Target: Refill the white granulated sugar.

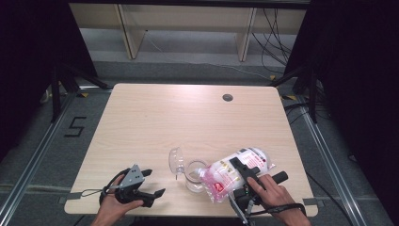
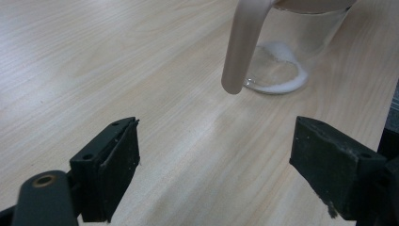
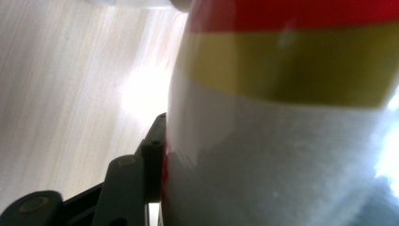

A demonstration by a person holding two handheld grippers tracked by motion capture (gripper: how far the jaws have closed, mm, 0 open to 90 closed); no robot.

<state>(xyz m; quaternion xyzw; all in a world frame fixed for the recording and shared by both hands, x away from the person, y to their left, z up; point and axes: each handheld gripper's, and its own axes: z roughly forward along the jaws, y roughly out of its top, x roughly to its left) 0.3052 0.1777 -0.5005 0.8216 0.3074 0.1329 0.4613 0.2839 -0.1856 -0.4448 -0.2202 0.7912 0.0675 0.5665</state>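
- The right gripper (image 1: 241, 170) clamps a plastic bag (image 1: 235, 172) of white grains, tilted so its pink-printed lower end points at the glass jar (image 1: 194, 175) near the table's front edge; in the high view the jaws press the bag from both sides.
- In the right gripper view the bag (image 3: 291, 132) crowds the frame at close range, blurred, with red and yellow bands above a clear panel; one black jaw lies against its left side and the other is hidden behind it.
- Whether the bag's end touches the jar's rim cannot be told from the high view, where the two overlap.
- The jar's hinged lid (image 1: 176, 159) stands swung open on the jar's left, clear and hard to outline against the pale wood.
- In the left gripper view the jar (image 2: 291, 52) is cut off at the top edge; a thin ring of white grains lies on its bottom, and a pale curved bar (image 2: 244, 42) crosses in front of it.
- The left gripper (image 1: 153, 184) is held just above the table (image 1: 155, 122) to the left of the jar, its jaws spread wide and empty, bare wood between them.
- A small dark round grommet (image 1: 227, 97) sits near the table's far edge, well apart from everything else.
- The person's hands (image 1: 113, 207) enter from the bottom, cropped at the wrist.
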